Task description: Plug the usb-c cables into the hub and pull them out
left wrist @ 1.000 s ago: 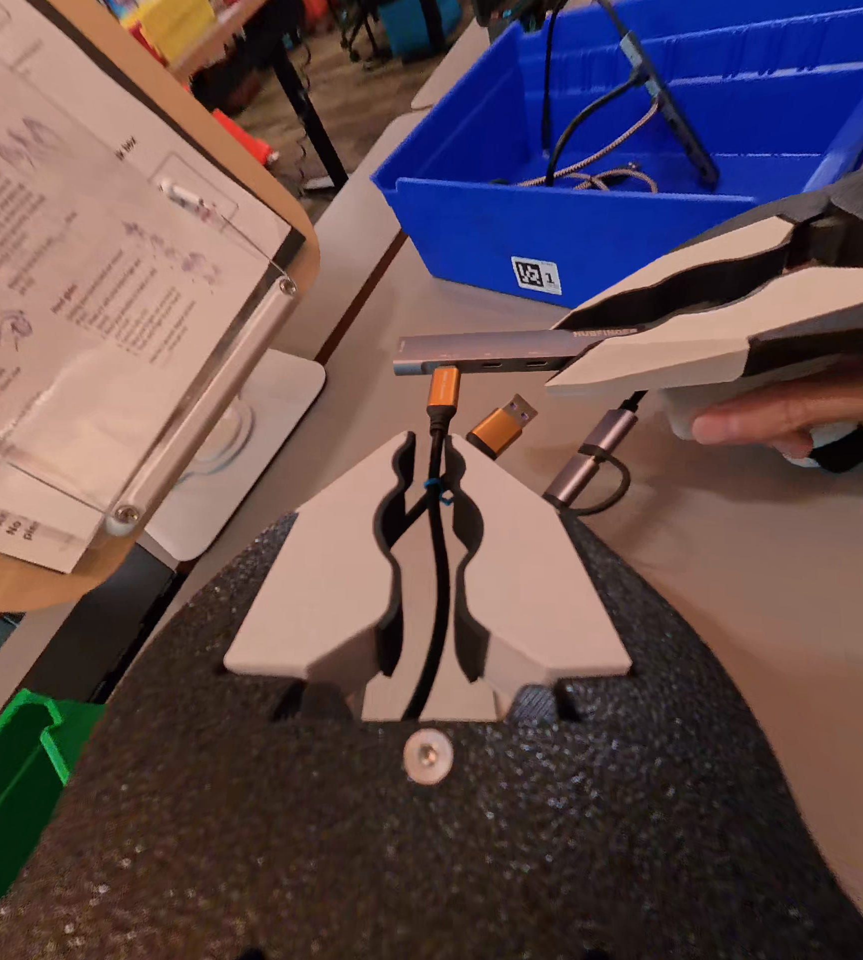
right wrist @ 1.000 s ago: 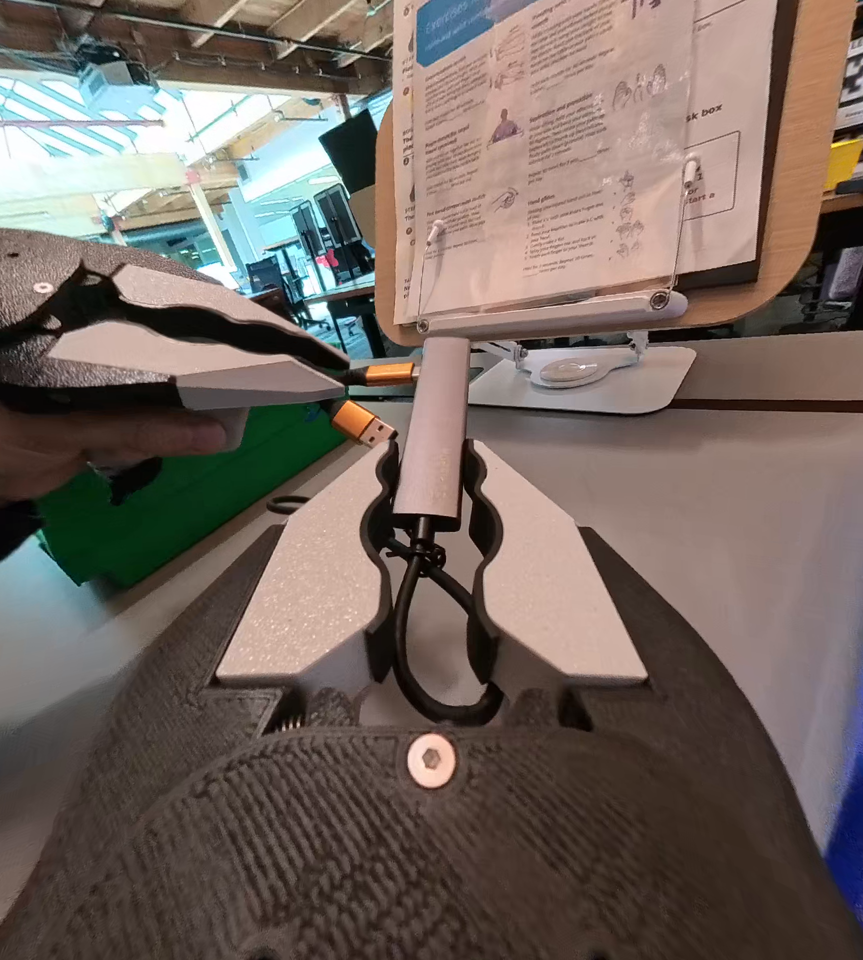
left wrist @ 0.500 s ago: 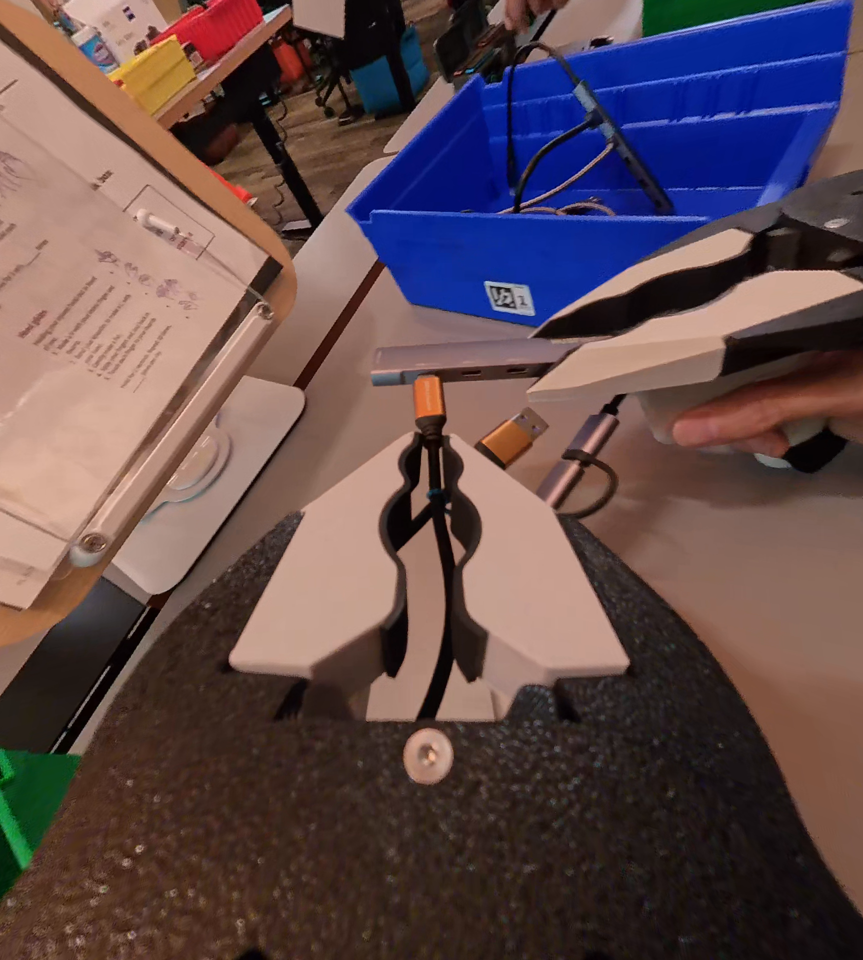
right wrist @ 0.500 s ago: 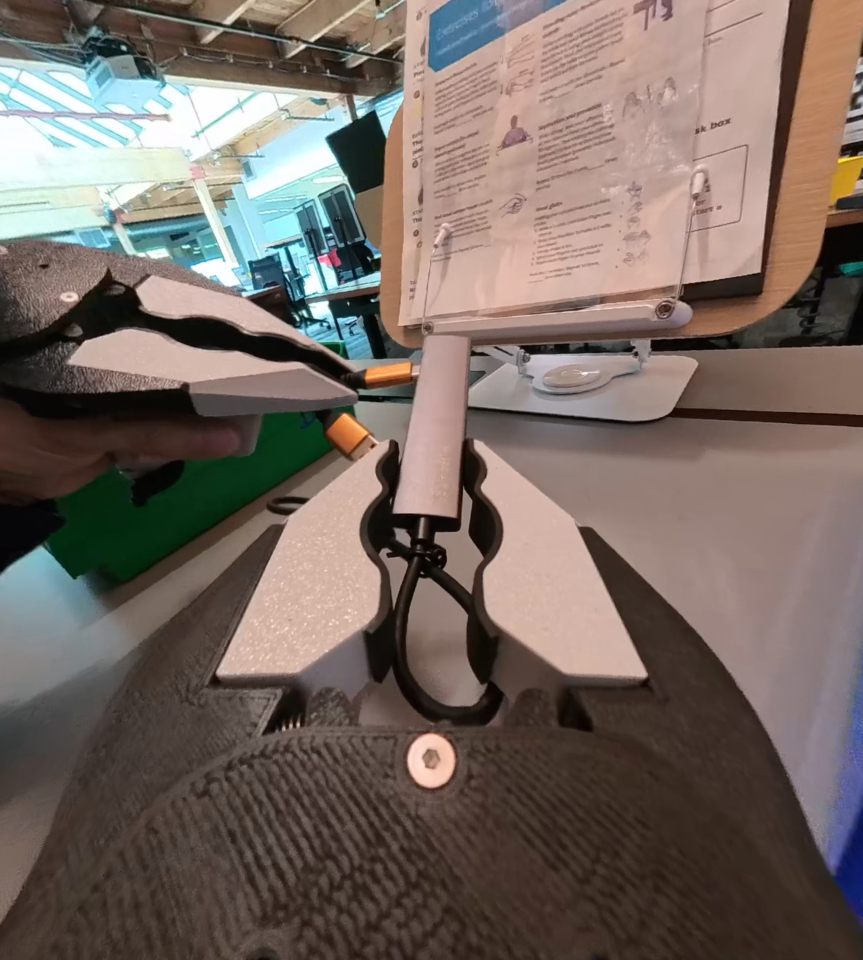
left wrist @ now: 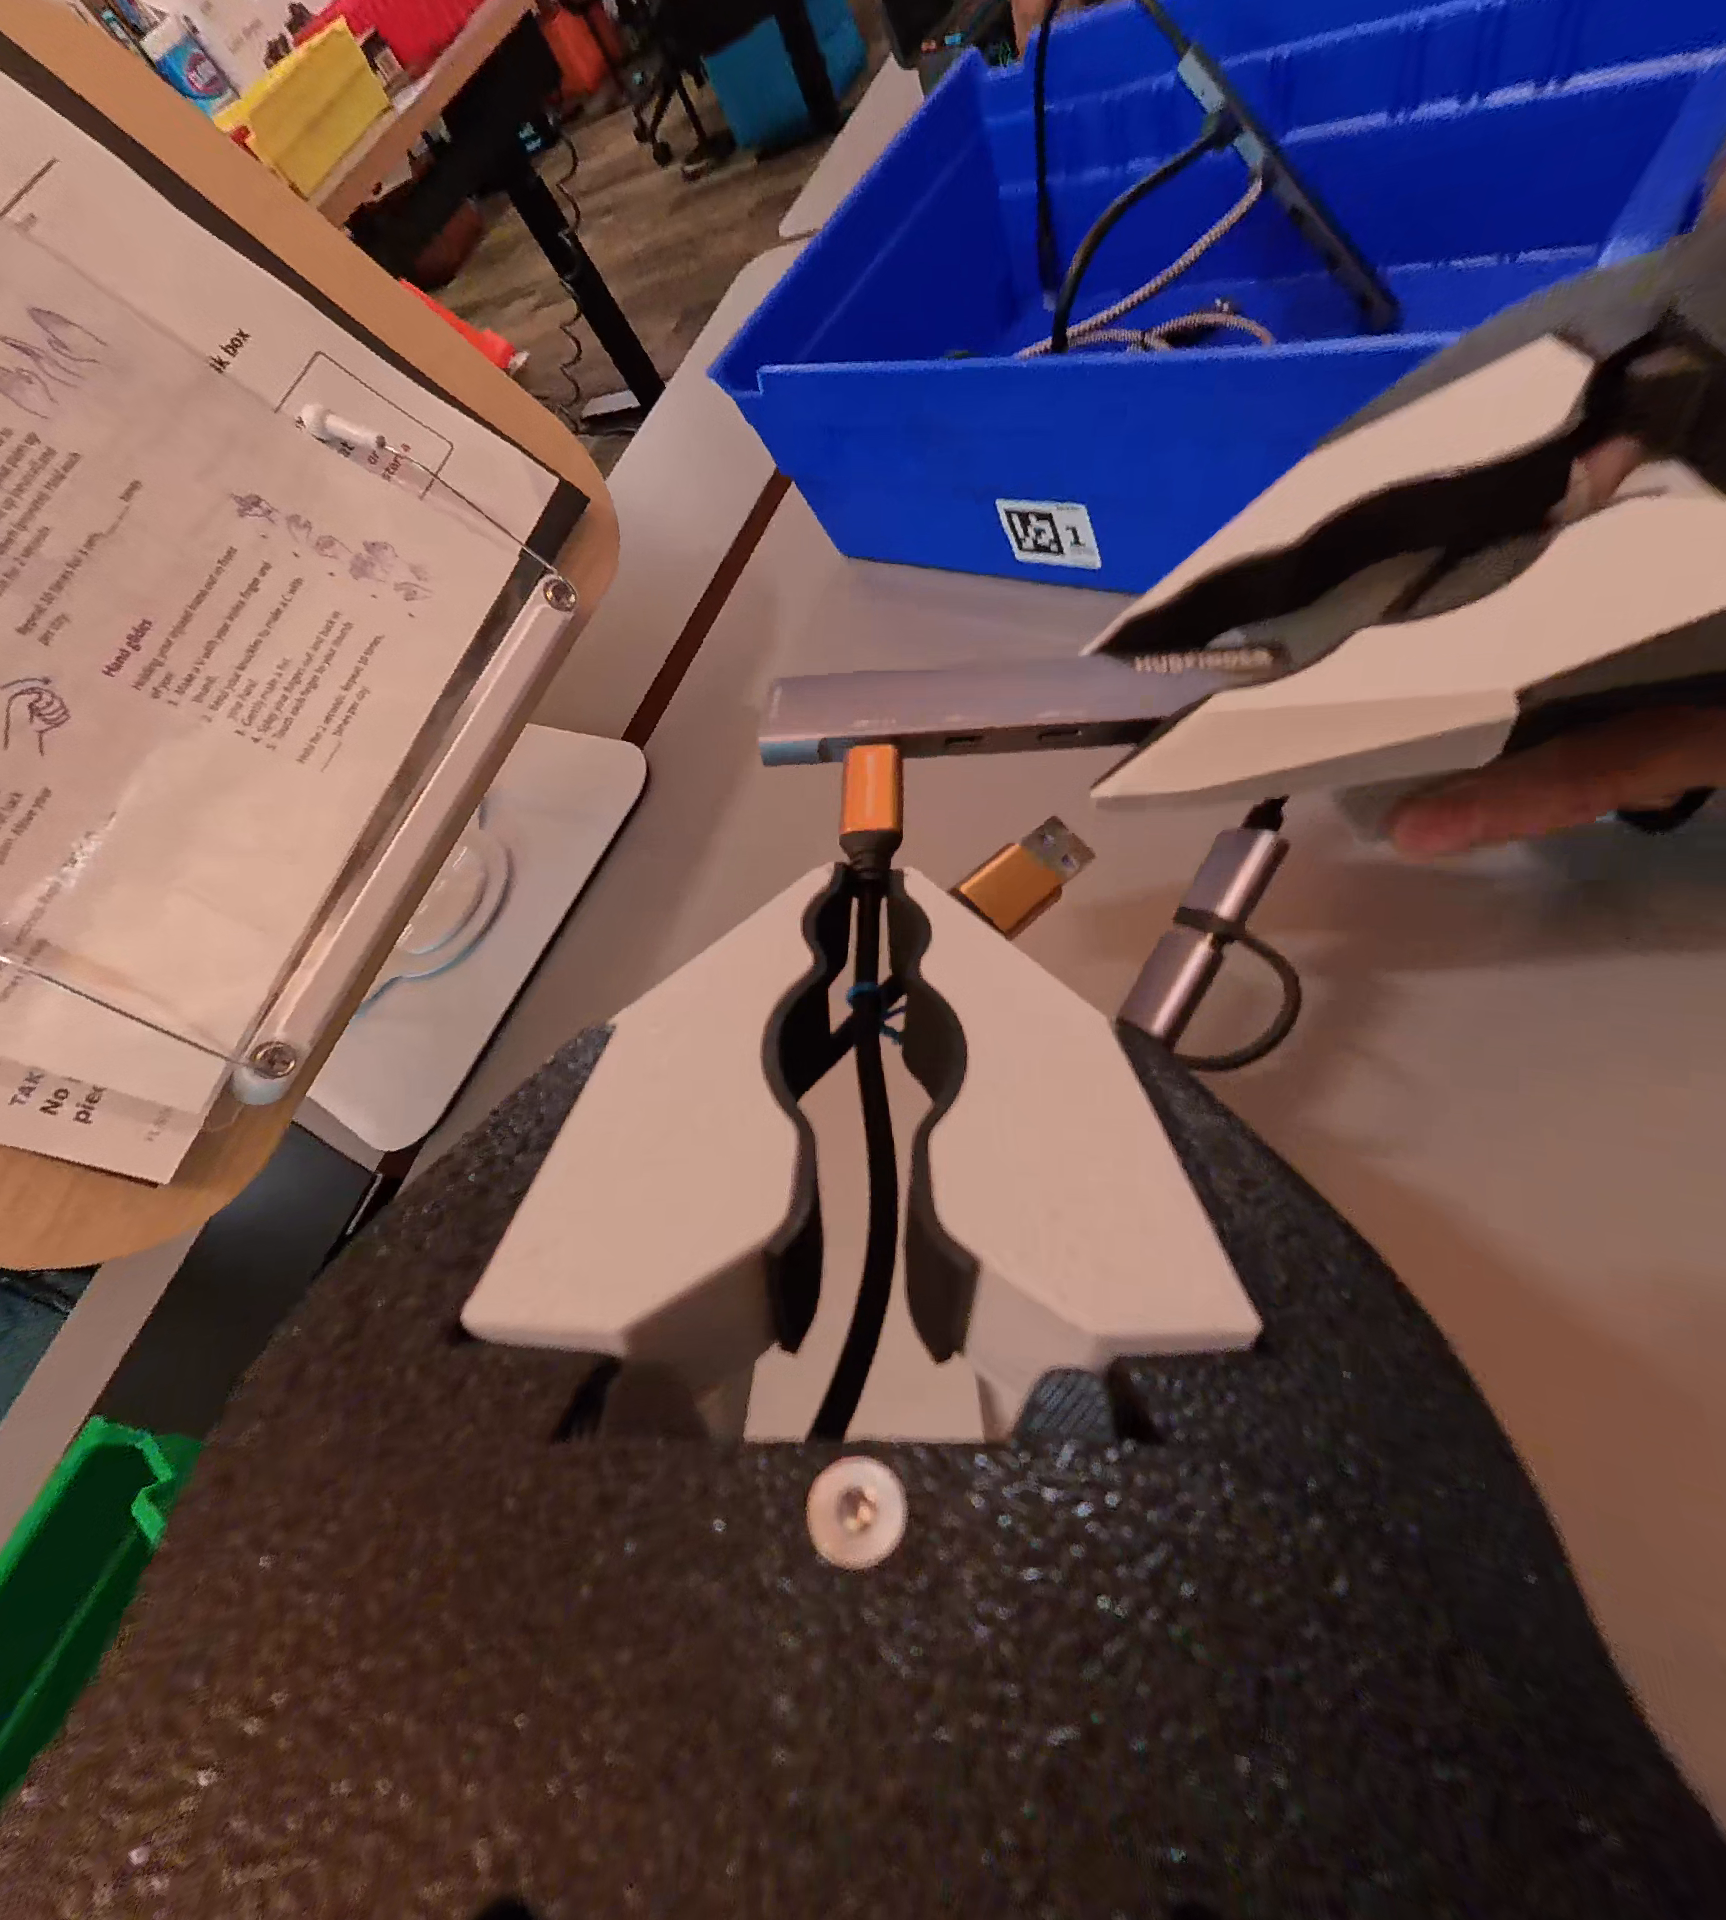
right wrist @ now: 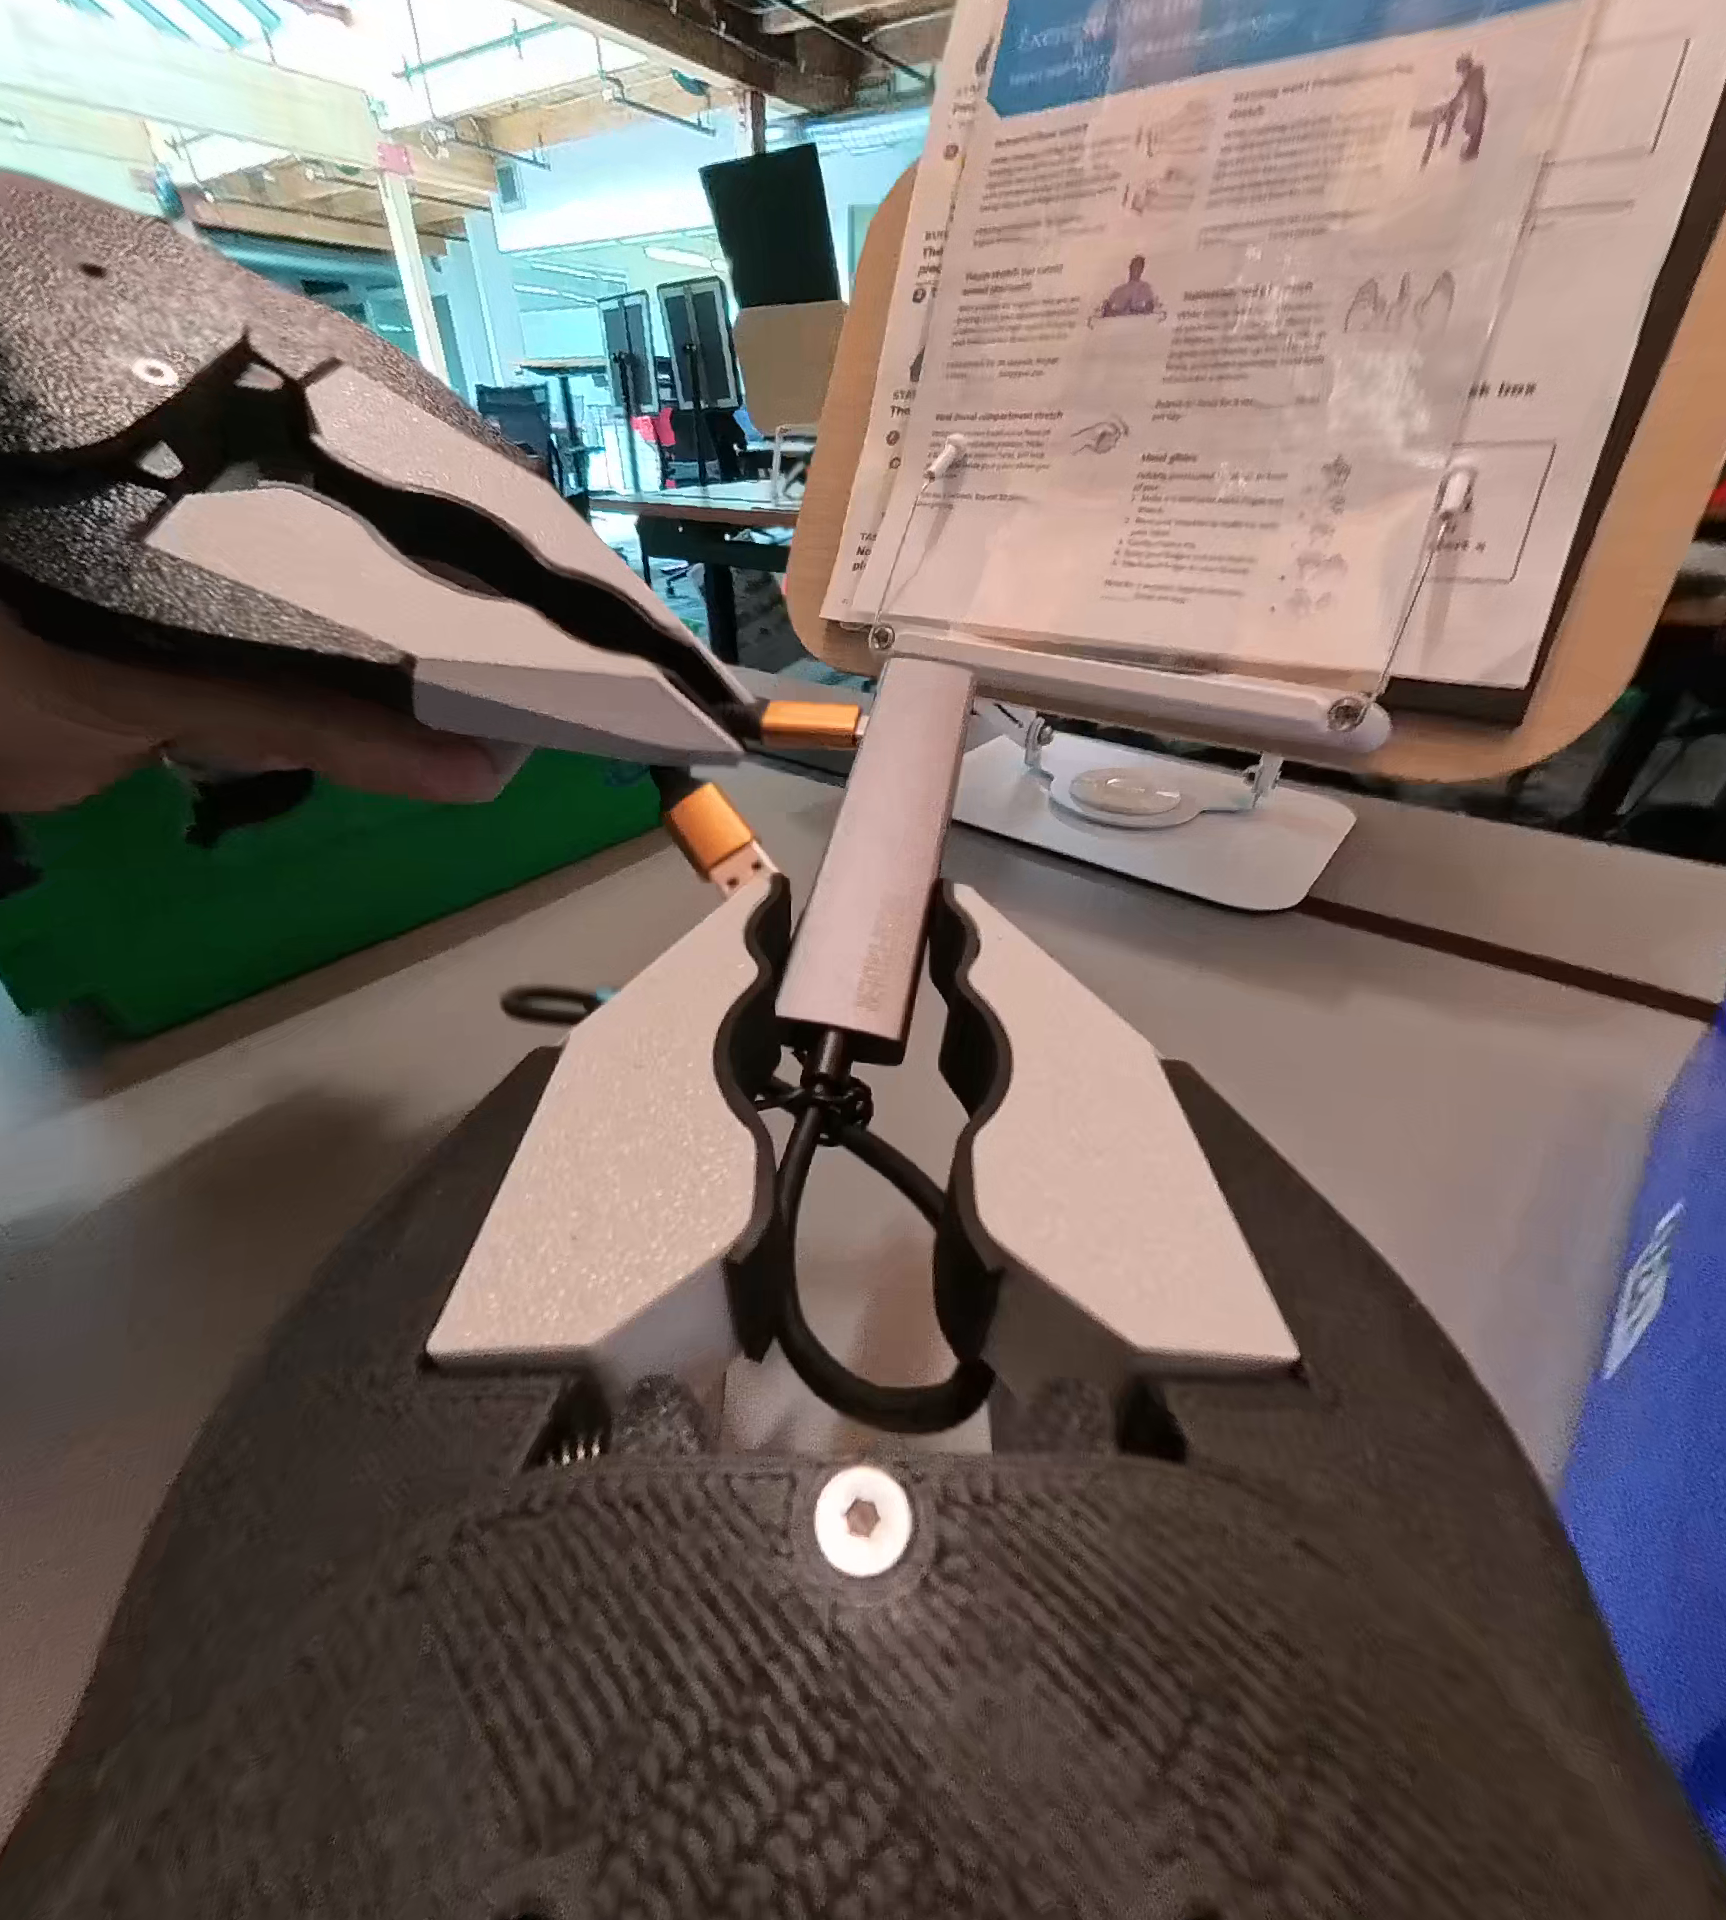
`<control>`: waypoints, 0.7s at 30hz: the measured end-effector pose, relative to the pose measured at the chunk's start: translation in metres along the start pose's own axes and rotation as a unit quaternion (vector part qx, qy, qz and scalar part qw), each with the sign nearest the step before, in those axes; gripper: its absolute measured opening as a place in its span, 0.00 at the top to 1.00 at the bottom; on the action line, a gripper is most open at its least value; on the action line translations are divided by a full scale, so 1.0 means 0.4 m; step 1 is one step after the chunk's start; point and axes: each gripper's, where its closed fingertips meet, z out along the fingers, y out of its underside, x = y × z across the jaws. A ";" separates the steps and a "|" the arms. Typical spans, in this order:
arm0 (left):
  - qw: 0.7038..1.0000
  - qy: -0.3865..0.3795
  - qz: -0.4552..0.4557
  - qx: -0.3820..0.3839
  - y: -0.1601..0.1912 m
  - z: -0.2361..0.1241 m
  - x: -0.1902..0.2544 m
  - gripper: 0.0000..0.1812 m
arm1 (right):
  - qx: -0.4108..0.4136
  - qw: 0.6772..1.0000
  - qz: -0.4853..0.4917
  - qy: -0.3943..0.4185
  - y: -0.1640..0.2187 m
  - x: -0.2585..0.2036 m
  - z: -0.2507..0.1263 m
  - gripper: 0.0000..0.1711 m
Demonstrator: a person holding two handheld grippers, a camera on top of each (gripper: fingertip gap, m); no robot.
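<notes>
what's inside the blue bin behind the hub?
In the blue bin: a slim grey hub-like bar leaning on the dividers, black cables, and a braided cable coiled on the floor. The front wall and the right gripper hide the rest.

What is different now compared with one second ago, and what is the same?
Little changed. The hub now tilts to the right in the right wrist view instead of standing nearly straight. The orange plug sits against the hub's side as before. The left hand-held gripper still clamps the black cable, the right hand-held gripper still holds the hub, and the second orange connector still hangs loose.
</notes>
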 end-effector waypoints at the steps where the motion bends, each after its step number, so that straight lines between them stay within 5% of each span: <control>1: 1.000 0.000 0.005 -0.005 0.004 0.000 0.001 0.98 | -0.001 1.000 -0.014 0.005 -0.003 0.000 -0.001 0.84; 9: 0.999 0.016 0.001 0.031 -0.012 -0.014 0.001 0.97 | 0.025 1.000 -0.019 0.003 -0.019 -0.001 -0.005 0.85; 21: 0.986 0.075 -0.130 0.076 -0.058 -0.033 0.017 0.98 | 0.071 0.997 -0.023 0.027 -0.033 0.011 -0.003 0.86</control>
